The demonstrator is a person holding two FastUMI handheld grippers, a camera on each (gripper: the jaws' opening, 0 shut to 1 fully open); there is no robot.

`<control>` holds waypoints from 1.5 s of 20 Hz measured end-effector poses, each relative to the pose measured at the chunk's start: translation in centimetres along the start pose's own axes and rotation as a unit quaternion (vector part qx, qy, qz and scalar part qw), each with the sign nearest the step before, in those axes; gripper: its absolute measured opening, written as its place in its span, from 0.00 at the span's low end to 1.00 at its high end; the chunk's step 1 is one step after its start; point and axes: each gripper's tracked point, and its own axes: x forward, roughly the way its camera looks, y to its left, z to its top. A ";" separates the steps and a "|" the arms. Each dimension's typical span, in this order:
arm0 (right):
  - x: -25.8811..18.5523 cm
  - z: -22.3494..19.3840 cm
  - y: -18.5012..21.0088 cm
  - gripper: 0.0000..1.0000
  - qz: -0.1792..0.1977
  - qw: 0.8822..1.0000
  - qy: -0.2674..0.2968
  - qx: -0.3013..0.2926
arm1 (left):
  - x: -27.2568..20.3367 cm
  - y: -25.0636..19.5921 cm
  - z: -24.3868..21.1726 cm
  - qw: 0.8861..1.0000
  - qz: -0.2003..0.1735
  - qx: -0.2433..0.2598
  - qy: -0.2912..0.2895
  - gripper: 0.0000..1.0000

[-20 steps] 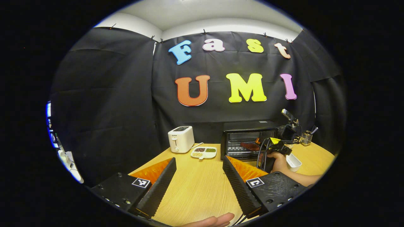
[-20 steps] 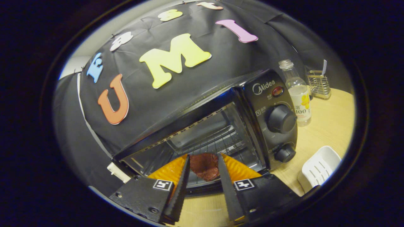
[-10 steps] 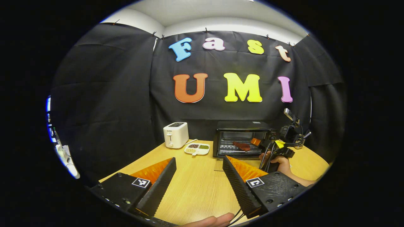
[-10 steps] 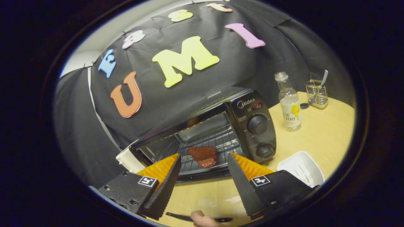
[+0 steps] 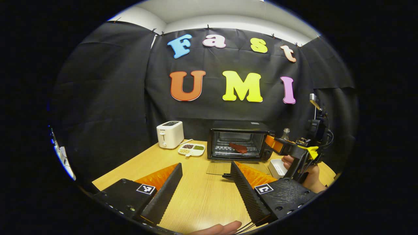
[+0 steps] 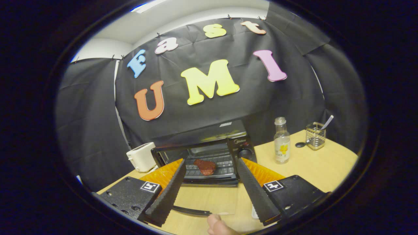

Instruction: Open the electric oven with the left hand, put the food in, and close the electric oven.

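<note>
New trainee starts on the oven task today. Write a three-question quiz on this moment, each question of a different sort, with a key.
1. True or false: the electric oven door is shut.
2. Where does the meat lie? A) in the white tray on the table B) on the rack inside the oven C) between the right gripper jaws
3. Fill in: the white appliance to the left of the oven in the left gripper view is a ____.

Key:
1. False: the glass door lies folded down flat.
2. B; both the right gripper and the left gripper have open, empty jaws.
3. toaster
</note>
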 end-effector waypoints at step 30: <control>-20.0 18.6 -16.6 1.00 -0.121 0.984 -0.109 -0.068 | 15.1 -11.3 -15.9 0.972 -0.076 0.058 0.213 0.95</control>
